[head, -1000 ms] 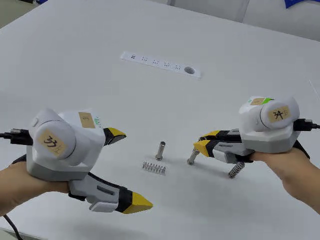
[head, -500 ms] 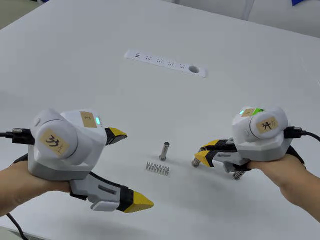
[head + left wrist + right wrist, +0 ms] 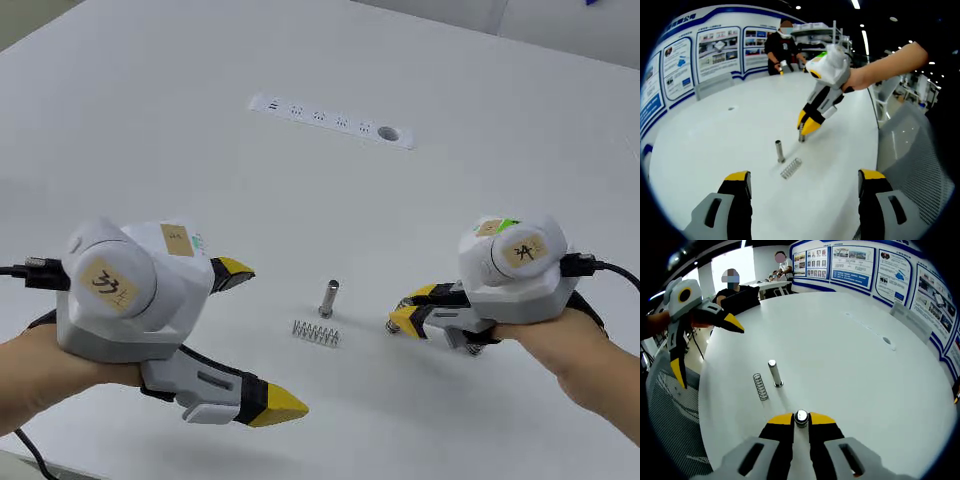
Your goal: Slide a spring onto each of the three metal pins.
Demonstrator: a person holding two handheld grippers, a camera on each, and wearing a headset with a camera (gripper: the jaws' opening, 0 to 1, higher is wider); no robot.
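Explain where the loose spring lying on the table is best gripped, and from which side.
Grip the spring across its middle coils, coming down from above, one jaw on each long side. It lies flat on the table, and a mid-body hold leaves an end free for the upright pin. The open left hand-held gripper looks best placed.

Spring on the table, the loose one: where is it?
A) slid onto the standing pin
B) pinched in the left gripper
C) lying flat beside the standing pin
C: the spring lies on its side on the table just beside the upright pin, not threaded on it. The left gripper is open and apart from it, and the right gripper is shut on another pin.
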